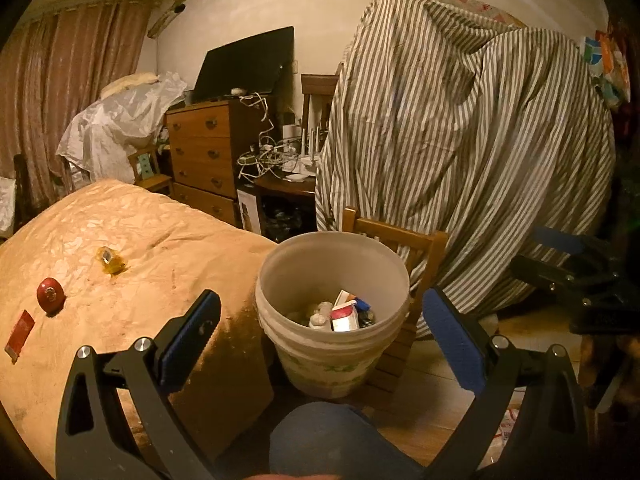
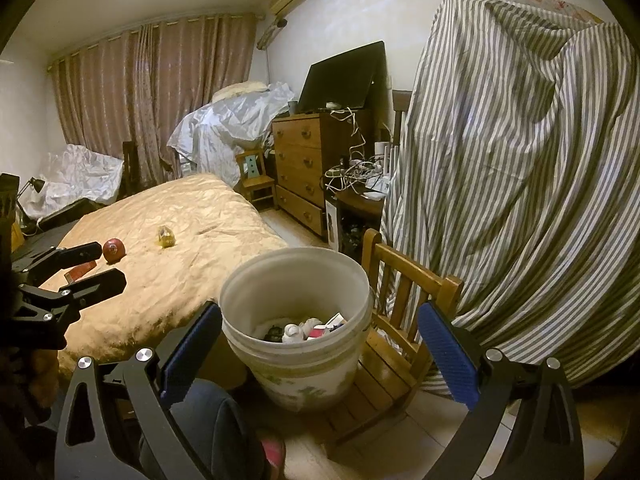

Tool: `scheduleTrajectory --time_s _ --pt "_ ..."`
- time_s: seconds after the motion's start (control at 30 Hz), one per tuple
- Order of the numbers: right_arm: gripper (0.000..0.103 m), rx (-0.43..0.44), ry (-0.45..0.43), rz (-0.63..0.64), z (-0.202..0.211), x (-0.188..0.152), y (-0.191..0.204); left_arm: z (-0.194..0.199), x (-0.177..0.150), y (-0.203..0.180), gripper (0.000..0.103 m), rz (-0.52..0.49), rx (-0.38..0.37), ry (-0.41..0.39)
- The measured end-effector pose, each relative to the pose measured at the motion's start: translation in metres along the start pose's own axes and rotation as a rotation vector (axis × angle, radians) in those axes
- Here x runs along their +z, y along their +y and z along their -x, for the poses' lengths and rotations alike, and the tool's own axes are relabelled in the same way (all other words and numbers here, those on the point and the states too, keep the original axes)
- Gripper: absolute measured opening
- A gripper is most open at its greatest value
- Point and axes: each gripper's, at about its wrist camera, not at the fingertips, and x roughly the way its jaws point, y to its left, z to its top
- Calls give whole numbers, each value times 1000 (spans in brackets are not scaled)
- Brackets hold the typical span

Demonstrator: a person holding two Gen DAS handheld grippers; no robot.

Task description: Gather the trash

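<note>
A white plastic bucket [image 1: 332, 344] stands on the floor beside the bed, holding several pieces of trash such as small boxes [image 1: 345, 317] and crumpled paper. On the tan bedspread lie a red round item [image 1: 50, 295], a yellow crumpled wrapper [image 1: 110, 260] and a flat red packet [image 1: 20, 335]. My left gripper [image 1: 320, 320] is open, held just short of the bucket, nothing between its blue pads. In the right wrist view the bucket [image 2: 296, 360] sits between the fingers of my right gripper [image 2: 320, 328], which is open and empty. The left gripper [image 2: 84, 268] shows there over the bed's near edge.
A small wooden chair [image 2: 404, 320] stands right behind the bucket. A big striped sheet [image 1: 460, 140] covers bulky things on the right. A wooden dresser [image 1: 204, 156] with a dark screen and a cable-strewn table are at the back. A person's knee [image 1: 332, 440] is below the left gripper.
</note>
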Motion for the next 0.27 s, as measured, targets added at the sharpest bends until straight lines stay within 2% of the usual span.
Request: scheduleTrajectory --time_s 0.27 --pt "98 4 6 3 0 0 -1 -11 -2 -1 97 -4 43 36"
